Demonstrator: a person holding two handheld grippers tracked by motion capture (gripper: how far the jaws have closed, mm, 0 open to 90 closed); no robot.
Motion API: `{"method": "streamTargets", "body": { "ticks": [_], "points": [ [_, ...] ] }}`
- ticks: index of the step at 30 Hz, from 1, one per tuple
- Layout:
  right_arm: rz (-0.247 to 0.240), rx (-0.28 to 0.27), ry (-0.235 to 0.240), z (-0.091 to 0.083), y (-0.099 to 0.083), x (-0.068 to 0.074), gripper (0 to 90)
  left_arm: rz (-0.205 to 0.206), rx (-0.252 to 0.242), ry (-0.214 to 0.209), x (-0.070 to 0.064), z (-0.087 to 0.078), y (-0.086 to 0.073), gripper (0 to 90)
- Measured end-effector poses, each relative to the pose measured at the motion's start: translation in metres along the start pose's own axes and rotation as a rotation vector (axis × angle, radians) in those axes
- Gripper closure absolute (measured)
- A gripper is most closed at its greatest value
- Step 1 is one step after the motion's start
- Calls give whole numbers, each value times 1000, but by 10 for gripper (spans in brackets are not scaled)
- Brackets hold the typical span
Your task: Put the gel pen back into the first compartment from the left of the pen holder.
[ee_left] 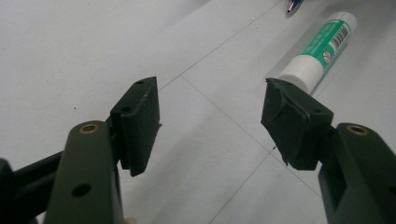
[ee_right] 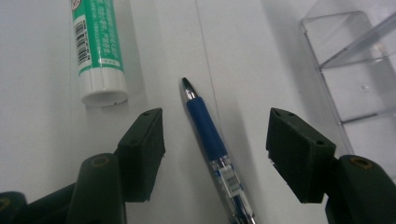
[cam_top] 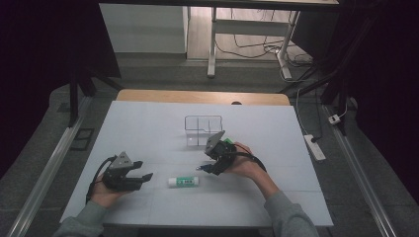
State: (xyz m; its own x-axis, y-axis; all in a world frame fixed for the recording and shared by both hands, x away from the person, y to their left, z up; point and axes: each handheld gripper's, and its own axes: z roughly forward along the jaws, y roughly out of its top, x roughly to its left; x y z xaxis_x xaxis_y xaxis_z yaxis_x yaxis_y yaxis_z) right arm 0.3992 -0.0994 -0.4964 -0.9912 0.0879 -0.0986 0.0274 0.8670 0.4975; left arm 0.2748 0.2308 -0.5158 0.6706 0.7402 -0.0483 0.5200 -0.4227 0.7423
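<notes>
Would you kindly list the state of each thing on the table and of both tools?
Left tool: open, holding nothing, above the table.
Right tool: open, jaws either side of the pen, not closed on it.
Pen: lying flat.
Glue stick: lying on its side, capped.
Clear organiser: upright, compartments look empty.

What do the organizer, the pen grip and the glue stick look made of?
Organizer: clear rigid plastic, likely acrylic; see-through walls with bright edges.
Pen: blue matte grip, probably rubber; clear glossy plastic barrel; shiny, metal-looking tip.
Glue stick: white, smooth plastic tube with green printed label.
</notes>
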Motion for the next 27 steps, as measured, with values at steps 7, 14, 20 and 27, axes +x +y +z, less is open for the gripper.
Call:
{"method": "streamTargets", "body": {
  "ticks": [7, 14, 20, 27],
  "points": [
    [-10, 35, 21, 5, 3, -1, 425, 9, 2, -1, -3, 1, 1, 366],
    [-40, 71, 40, 10, 3, -2, 547, 11, 2, 1, -2, 0, 0, 365],
    [-56, 102, 71, 14, 3, -2, 662, 17, 3, 1, -3, -1, 0, 365],
    [-96, 102, 102, 14, 4, -1, 783, 32, 10, 2, -5, 0, 1, 365]
  ]
}}
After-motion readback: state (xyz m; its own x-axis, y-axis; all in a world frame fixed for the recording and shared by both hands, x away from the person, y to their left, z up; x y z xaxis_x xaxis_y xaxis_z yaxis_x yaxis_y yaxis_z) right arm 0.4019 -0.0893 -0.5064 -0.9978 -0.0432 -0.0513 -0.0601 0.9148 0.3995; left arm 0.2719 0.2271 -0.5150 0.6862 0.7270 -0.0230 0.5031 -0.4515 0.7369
